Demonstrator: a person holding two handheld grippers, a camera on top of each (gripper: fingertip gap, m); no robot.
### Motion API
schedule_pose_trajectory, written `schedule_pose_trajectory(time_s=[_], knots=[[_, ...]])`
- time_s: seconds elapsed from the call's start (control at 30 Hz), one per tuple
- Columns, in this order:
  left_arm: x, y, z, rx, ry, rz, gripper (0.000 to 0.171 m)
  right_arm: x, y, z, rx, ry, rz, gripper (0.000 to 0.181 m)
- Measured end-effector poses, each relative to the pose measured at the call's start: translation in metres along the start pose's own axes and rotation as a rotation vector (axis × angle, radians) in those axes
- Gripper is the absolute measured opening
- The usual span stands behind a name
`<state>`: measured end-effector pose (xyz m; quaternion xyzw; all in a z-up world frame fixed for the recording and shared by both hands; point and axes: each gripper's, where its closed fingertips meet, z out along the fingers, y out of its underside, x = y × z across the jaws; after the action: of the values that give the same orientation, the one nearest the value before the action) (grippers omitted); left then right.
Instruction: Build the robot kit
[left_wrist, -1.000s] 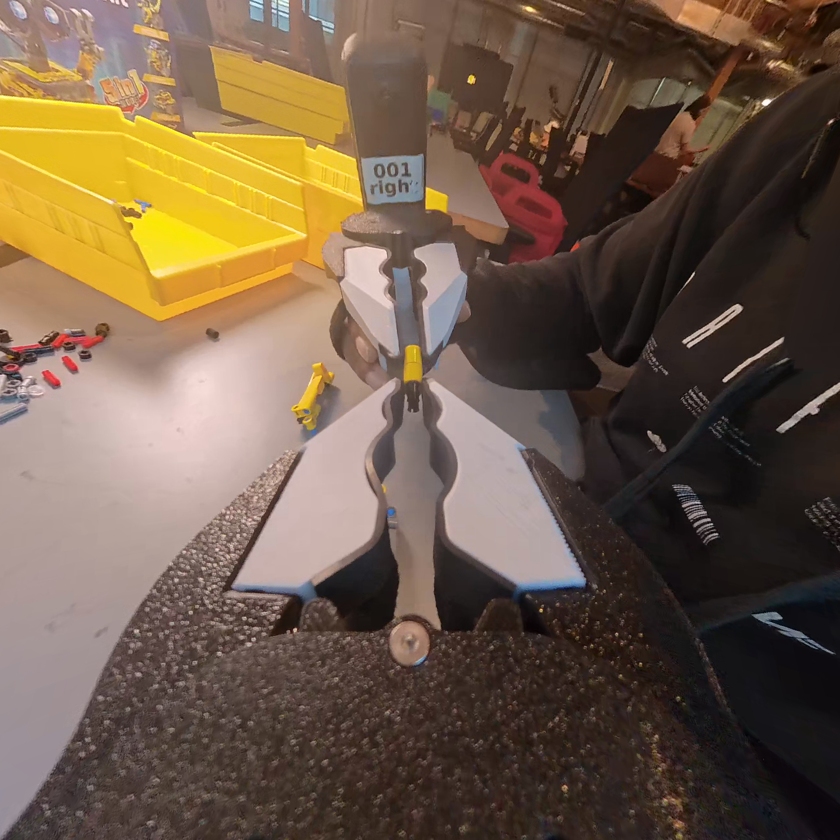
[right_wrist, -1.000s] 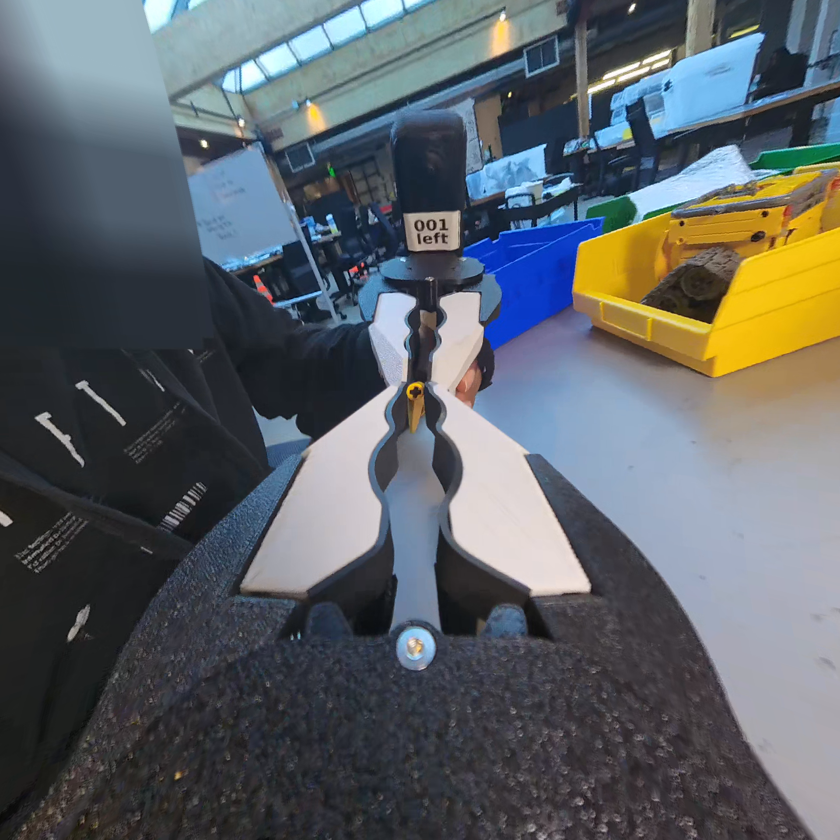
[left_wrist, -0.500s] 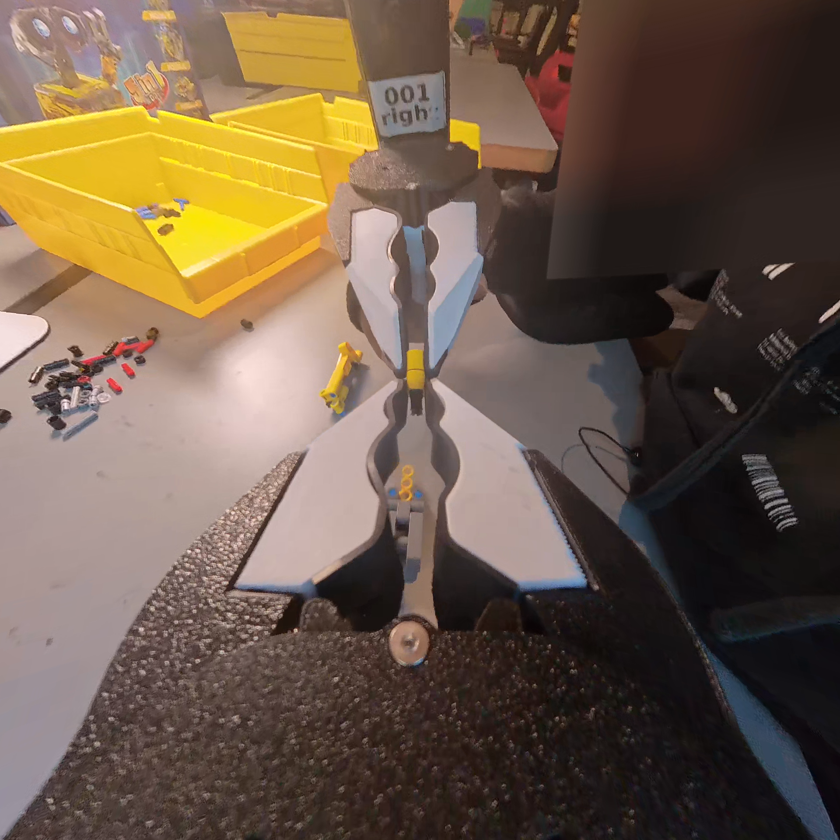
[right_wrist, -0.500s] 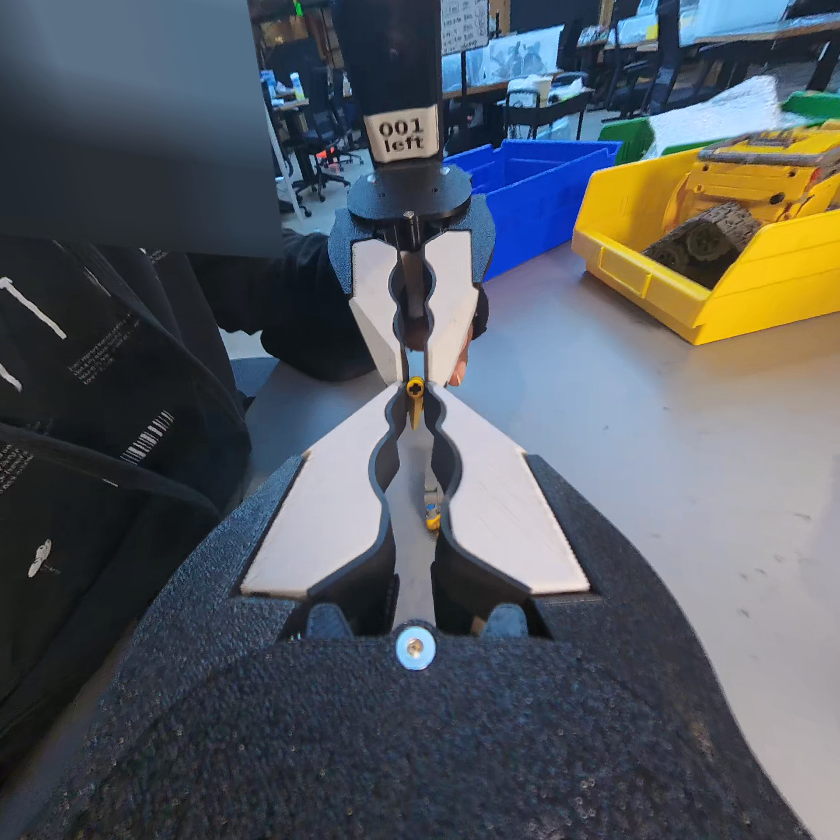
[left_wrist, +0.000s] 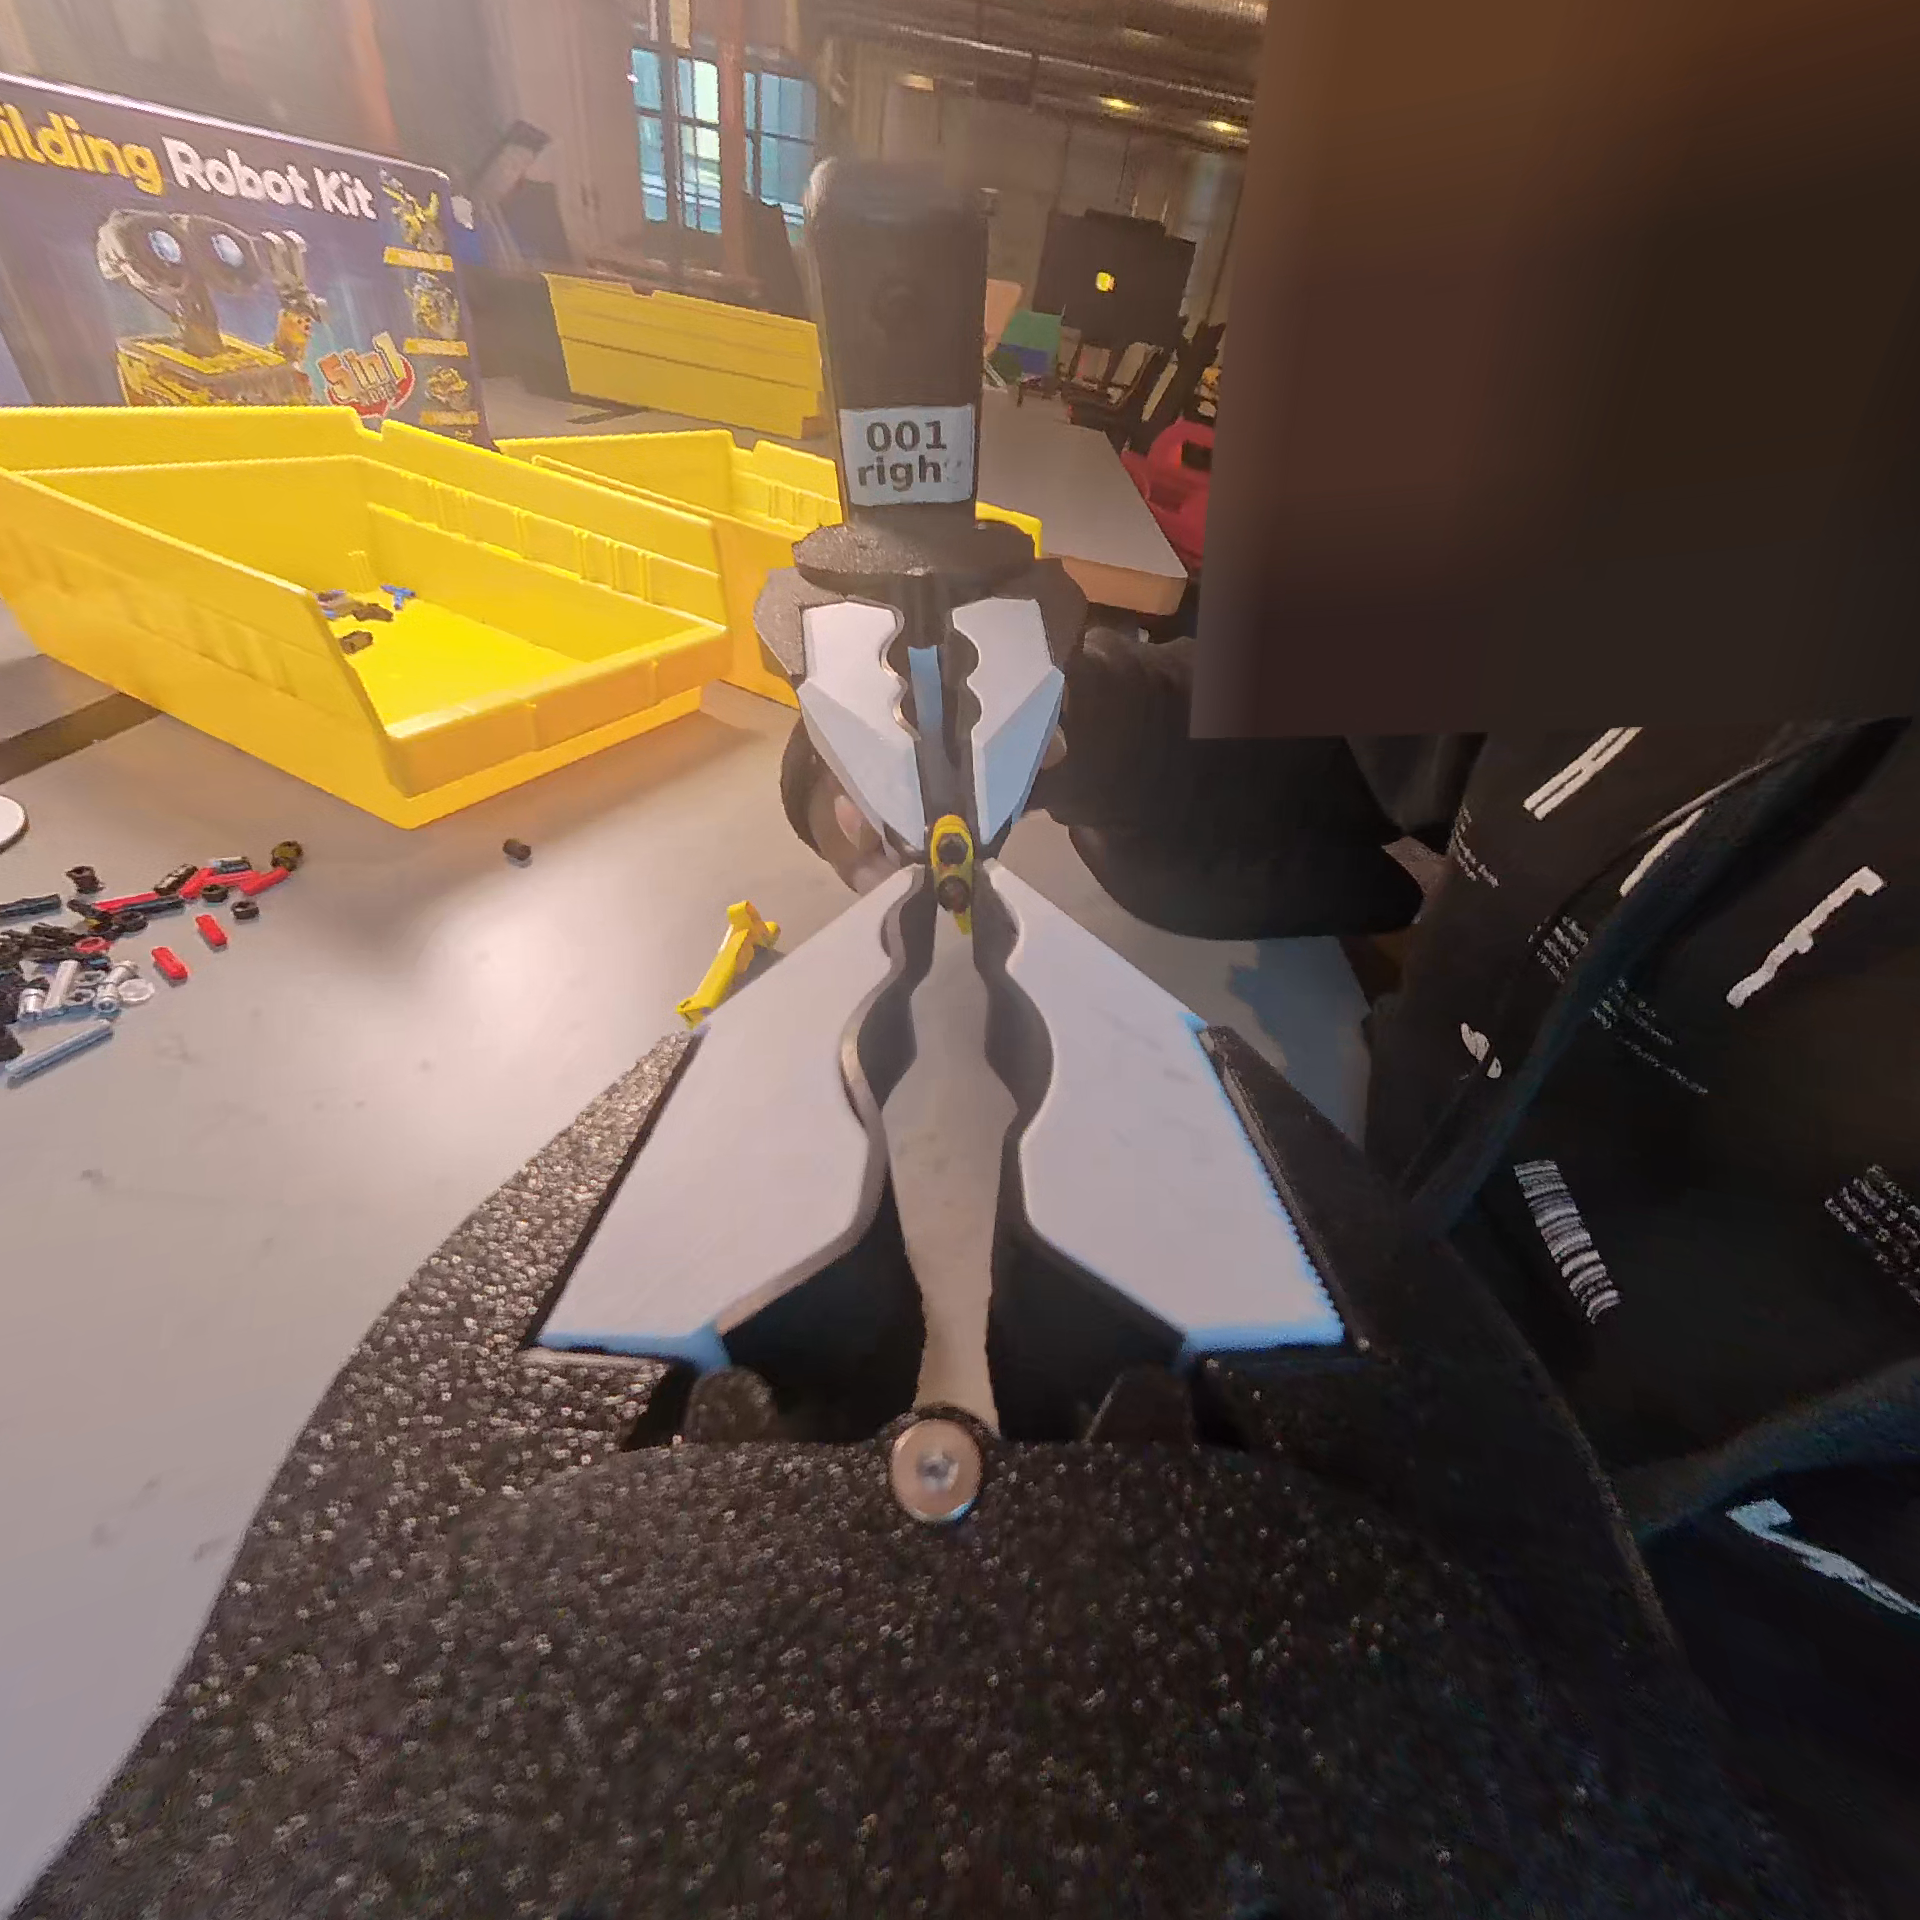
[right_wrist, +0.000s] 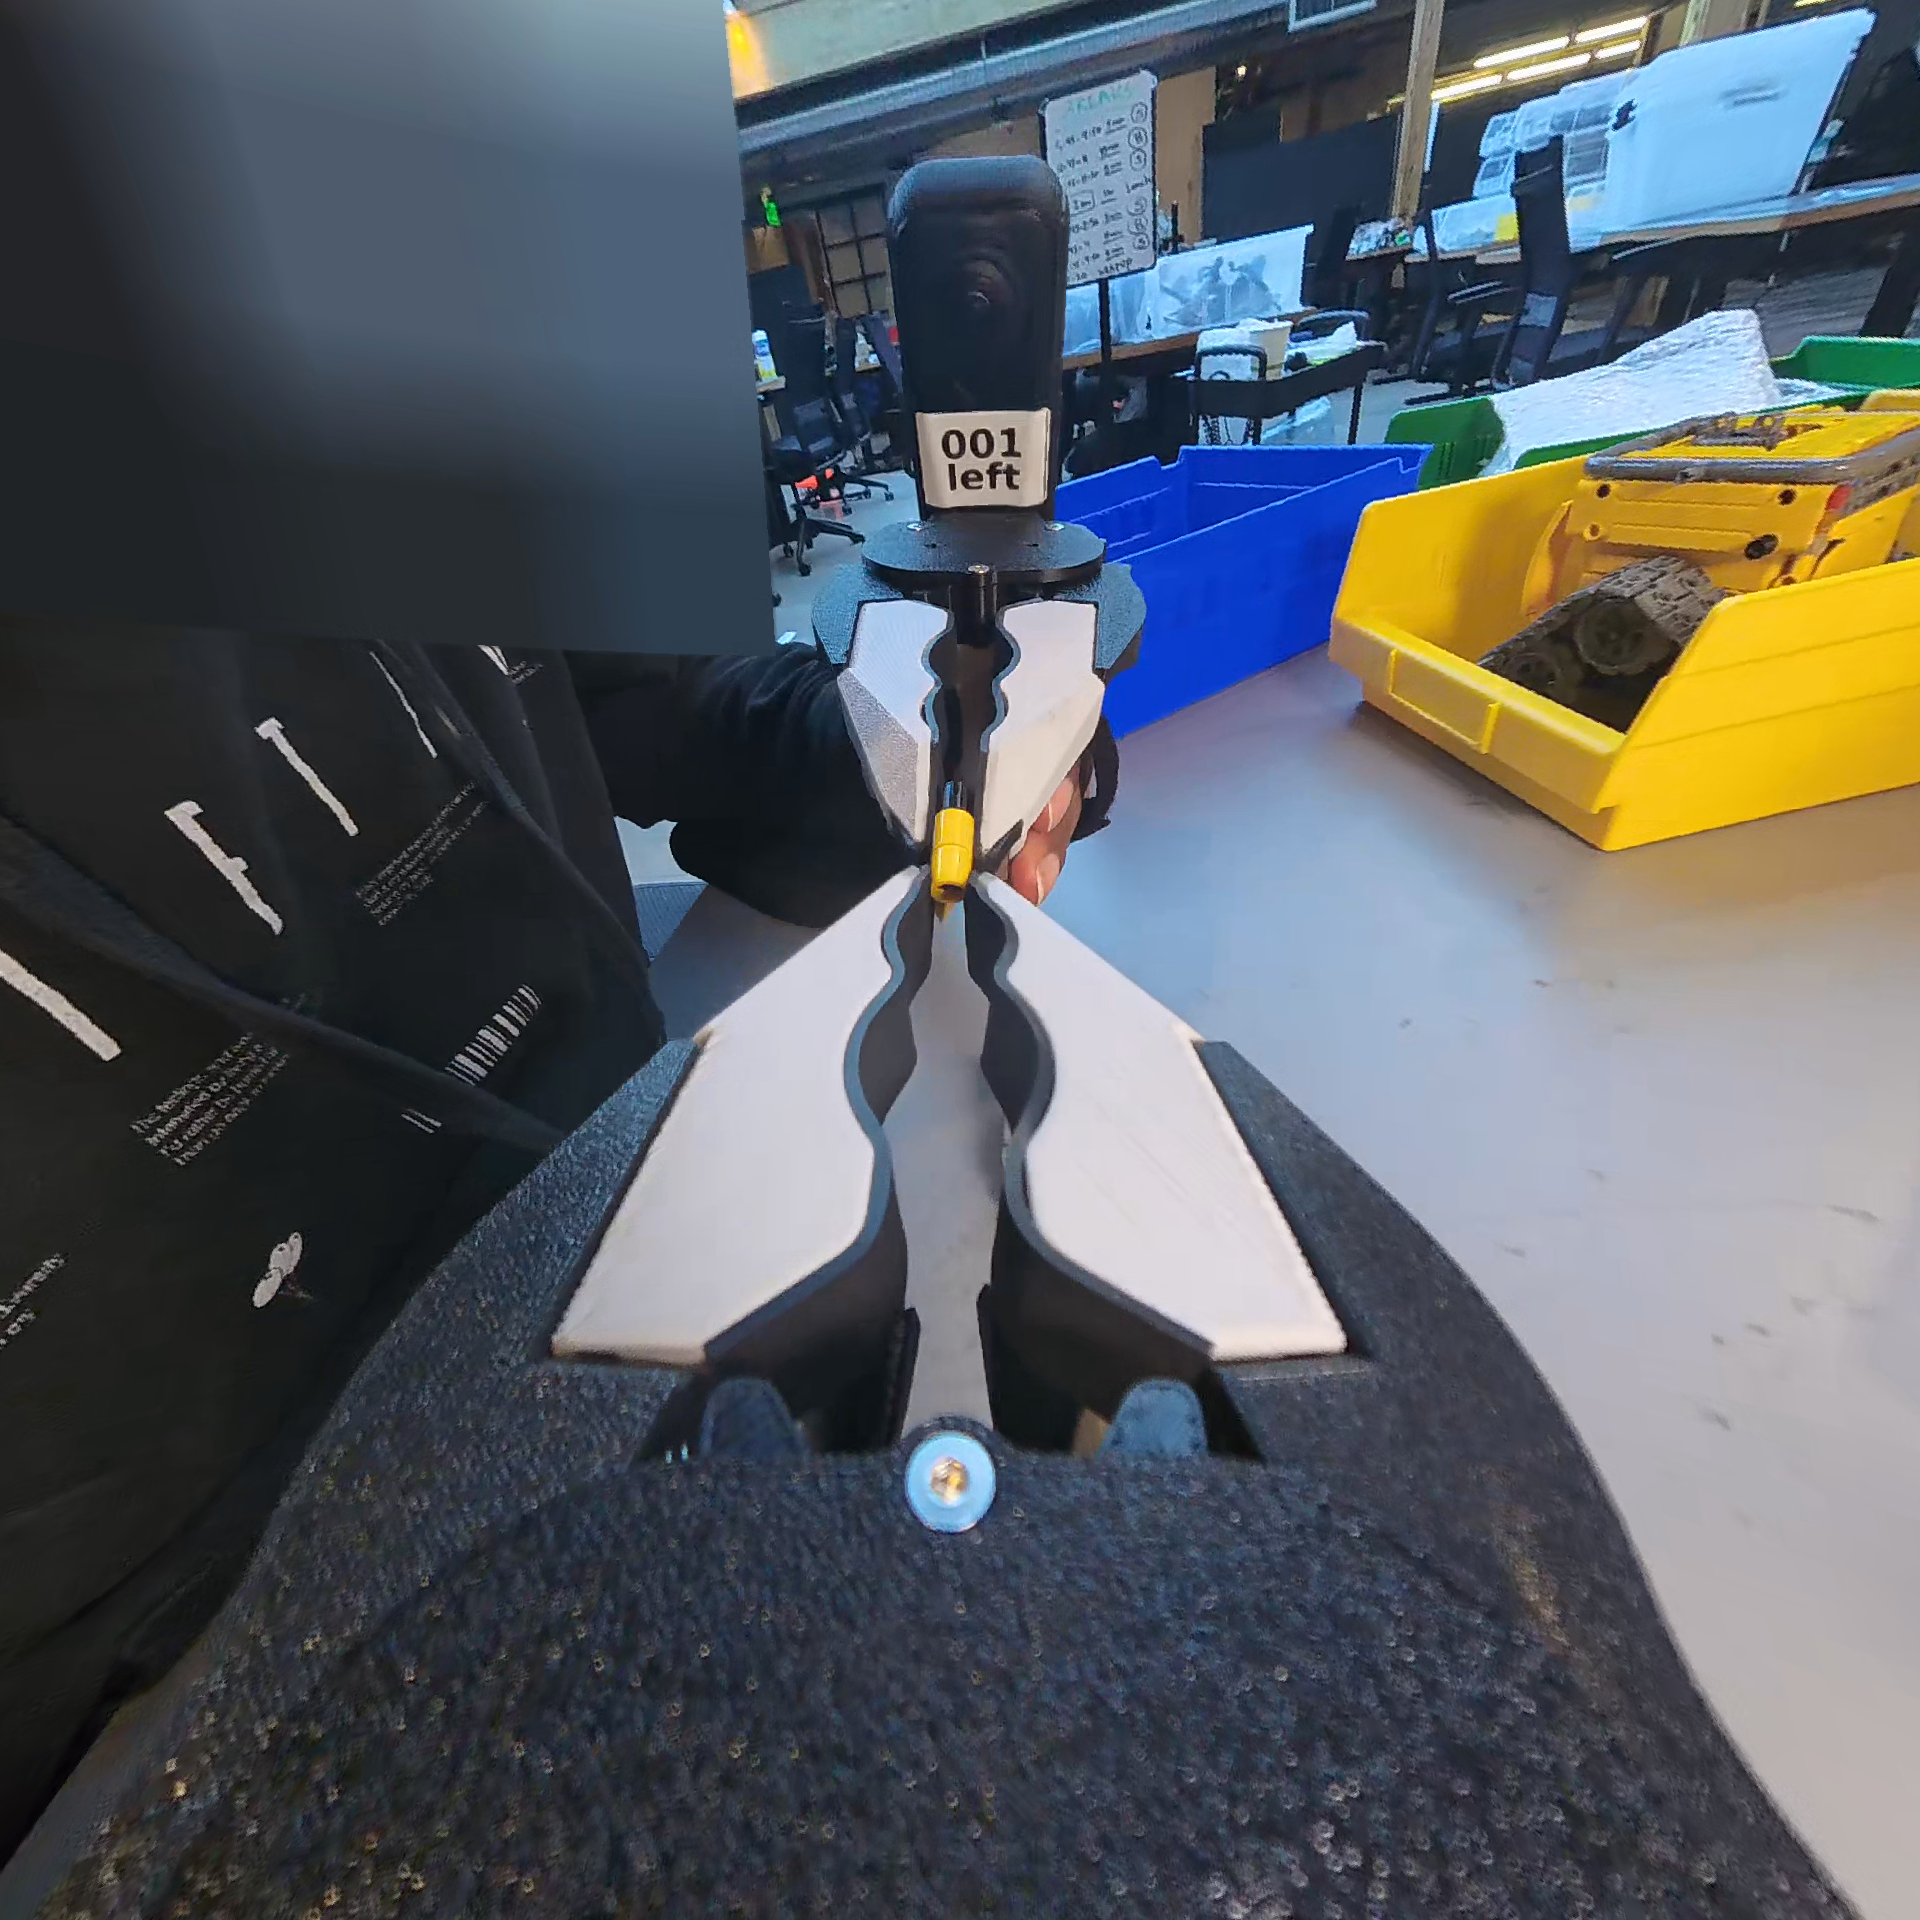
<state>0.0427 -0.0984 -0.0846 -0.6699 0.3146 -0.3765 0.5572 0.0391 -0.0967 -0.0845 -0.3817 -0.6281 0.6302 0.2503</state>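
Right tongs (right_wrist: 948, 902): mine in this view, tips drawn close together on a small yellow piece (right_wrist: 950, 844), held above the tabletop (right_wrist: 1507, 1039).
Left tongs (right_wrist: 954, 831): facing me tip to tip, also pinched on that yellow piece; a white label sits on the black handle above them.
Hand (right_wrist: 1044, 842): I see fingertips just behind the left tongs, with a black sleeve running off to the left.
Yellow bin (right_wrist: 1662, 727): on the tabletop to my right, holding a yellow tracked model (right_wrist: 1714, 540).
Blue bin (right_wrist: 1226, 551): behind the left tongs, beside the yellow bin.
Person: black printed top fills my left side.
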Motion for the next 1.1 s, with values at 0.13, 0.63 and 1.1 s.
schedule_pose_trajectory(time_s=[0.13,0.63,1.1], knots=[[-0.005,0.015,-0.003,-0.074,0.033,-0.027,0.007,0.006,0.012,0.006,-0.087,0.064,-0.037,0.006],[0.009,-0.007,-0.004,-0.021,0.024,0.07,0.005,-0.007,-0.005,0.008,-0.065,0.115,-0.188,0.005],[-0.017,-0.025,-0.031,0.088,-0.009,0.022,0.006,0.04,0.016,-0.014,-0.201,0.234,-0.151,0.006]])
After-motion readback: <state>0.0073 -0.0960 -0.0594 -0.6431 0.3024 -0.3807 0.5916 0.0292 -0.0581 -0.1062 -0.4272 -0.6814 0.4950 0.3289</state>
